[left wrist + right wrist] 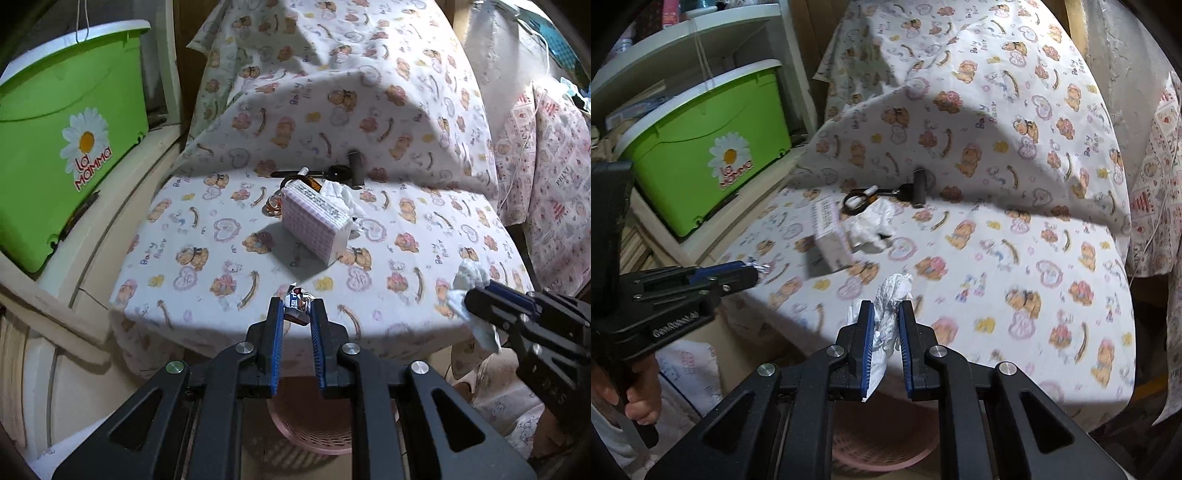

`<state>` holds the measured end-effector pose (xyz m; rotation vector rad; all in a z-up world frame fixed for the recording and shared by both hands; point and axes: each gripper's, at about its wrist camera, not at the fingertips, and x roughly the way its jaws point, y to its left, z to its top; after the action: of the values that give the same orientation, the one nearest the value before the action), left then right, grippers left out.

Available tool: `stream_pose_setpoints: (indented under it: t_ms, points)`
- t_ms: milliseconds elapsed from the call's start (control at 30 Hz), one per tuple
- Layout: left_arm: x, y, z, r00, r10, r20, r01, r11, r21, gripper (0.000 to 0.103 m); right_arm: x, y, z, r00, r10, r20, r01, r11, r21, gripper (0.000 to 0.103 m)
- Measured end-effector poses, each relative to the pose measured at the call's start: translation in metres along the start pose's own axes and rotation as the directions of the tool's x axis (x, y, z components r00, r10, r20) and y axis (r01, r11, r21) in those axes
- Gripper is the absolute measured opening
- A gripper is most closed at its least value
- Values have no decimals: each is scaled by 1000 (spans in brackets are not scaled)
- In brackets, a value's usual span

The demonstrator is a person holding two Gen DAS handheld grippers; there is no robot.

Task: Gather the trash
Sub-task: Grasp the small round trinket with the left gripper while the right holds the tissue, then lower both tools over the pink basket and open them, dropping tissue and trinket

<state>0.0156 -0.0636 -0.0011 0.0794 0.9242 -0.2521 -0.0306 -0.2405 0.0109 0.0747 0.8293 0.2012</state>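
Notably, your left gripper (297,308) pinched a crumpled foil wrapper (296,298), poking forward past the tips; your right gripper (886,314) clamped a crumpled tissue (891,314), lengthwise along its fingers, above the pink basket (310,428).

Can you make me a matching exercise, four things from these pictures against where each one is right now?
Things:
1. crumpled white tissue
2. shiny foil wrapper
3. pink checked box
4. green plastic bin with a daisy

Places:
A. on the shelf at the left
B. between the left gripper pads
C. on the bear-print cloth
D. between the right gripper pads

Pairs: 1-D, 2-B, 3-C, 4-A
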Motion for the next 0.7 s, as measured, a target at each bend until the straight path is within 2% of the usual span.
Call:
stream_pose_setpoints:
  t_ms: [100, 200, 400, 500, 567, 700]
  points:
    - [-2, 0, -5, 999, -35, -29, 35, 999, -9, 14, -8, 11, -7, 999, 34, 1, -34, 999, -29, 14]
    - [-2, -1, -9, 999, -26, -46, 25, 1000, -3, 14, -11, 23, -15, 999, 49, -8, -49, 996, -69, 14]
    - [8, -3, -20, 994, -26, -109, 26, 1000, -2, 14, 5, 35, -36, 993, 63, -95, -71, 994, -86, 14]
    - [18, -6, -27, 990, 9, -140, -8, 1000, 8, 16, 18, 36, -47, 986, 64, -151, -75, 994, -73, 14]
    - [28, -4, -34, 985, 29, -173, -29, 1000, 2, 15, 26, 37, -54, 983, 39, -177, -55, 995, -86, 14]
    - [56, -2, -45, 959, -27, -282, 16, 999, -41, 15, 45, 33, -65, 970, 10, -244, -31, 996, -84, 14]
